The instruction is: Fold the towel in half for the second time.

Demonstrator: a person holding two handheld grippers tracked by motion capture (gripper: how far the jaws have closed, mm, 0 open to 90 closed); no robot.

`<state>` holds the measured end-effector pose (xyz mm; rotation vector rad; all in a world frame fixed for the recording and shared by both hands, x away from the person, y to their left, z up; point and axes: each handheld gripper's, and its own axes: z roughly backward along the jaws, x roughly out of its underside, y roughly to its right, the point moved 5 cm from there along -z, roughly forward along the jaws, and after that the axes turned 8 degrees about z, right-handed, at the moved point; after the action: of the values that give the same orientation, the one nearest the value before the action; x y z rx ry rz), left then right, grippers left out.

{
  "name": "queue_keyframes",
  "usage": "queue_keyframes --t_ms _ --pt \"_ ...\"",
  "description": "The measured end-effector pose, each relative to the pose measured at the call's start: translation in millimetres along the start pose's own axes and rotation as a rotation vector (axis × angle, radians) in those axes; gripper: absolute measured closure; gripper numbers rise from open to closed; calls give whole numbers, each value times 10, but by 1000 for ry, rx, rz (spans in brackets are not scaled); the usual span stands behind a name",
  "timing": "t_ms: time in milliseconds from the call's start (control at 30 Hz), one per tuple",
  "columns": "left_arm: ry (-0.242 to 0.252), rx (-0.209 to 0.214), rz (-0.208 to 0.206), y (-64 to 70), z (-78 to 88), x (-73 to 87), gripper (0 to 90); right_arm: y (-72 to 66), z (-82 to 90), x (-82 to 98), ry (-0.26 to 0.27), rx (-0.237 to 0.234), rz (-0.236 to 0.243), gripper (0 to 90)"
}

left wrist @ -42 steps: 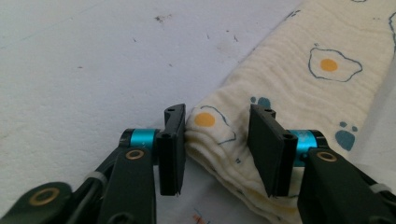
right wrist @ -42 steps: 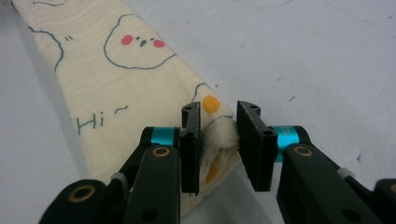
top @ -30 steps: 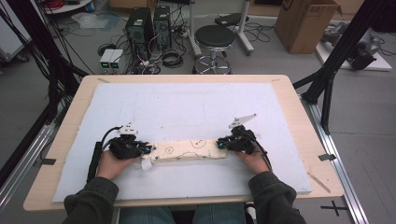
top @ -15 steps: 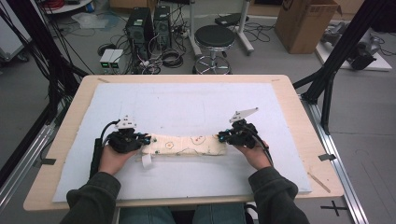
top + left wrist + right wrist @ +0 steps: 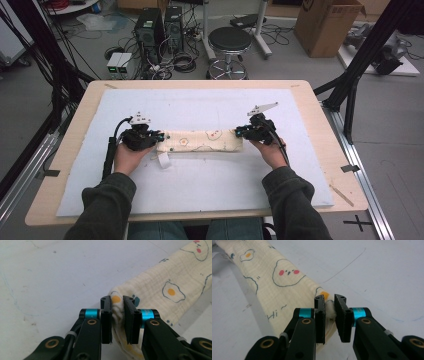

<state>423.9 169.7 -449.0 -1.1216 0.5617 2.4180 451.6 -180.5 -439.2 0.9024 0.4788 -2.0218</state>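
A cream cloth [image 5: 202, 140] printed with fried eggs and small faces is stretched in a long folded band across the white mat [image 5: 200, 180]. My left gripper [image 5: 156, 137] is shut on its left end; in the left gripper view the black jaws pinch a bunched corner of the cloth [image 5: 160, 287] at the gripper's tips [image 5: 117, 305]. My right gripper [image 5: 240, 132] is shut on the right end, and the right gripper view shows a fold of the cloth [image 5: 284, 280] squeezed between the tips [image 5: 329, 303]. A white tag [image 5: 163, 159] hangs from the cloth near the left end.
The mat covers most of a wooden table [image 5: 320, 110]. Beyond the far edge stand a black stool [image 5: 229, 40], computer towers [image 5: 159, 25] with cables, and a cardboard box [image 5: 327, 22]. Black frame legs [image 5: 360, 65] rise at the right.
Both hands have carried the stretched cloth away from the person, toward the middle of the mat, and a little upward. Both grips on the cloth ends stay the same.
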Motion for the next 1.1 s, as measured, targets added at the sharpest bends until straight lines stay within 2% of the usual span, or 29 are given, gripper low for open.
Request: queue_keyframes --t_ms 100,167,233,333,500,633,900,1033,1100 --pt "-1 -11 2 -34 -56 -23 774 60 -77 2 -9 13 -10 792" --pt "-4 -19 18 -63 -101 -8 747 98 -125 18 -14 21 -17 778" --pt "-23 -53 23 -112 -122 14 670 130 -168 36 -17 30 -26 742" --pt "-16 -62 55 -161 -95 15 579 160 -182 49 -8 29 -43 678" --pt "20 -47 59 -148 -15 -24 577 191 -92 34 33 37 -64 625" --pt "6 -35 35 -120 28 -10 577 170 -32 22 45 33 -71 604" --pt "25 2 12 -71 175 -19 560 102 26 -24 71 20 -73 534" --pt "33 7 13 -76 244 -20 531 67 44 -46 87 5 -85 490" --pt "41 16 18 -70 266 -14 521 43 51 -54 82 5 -76 473"
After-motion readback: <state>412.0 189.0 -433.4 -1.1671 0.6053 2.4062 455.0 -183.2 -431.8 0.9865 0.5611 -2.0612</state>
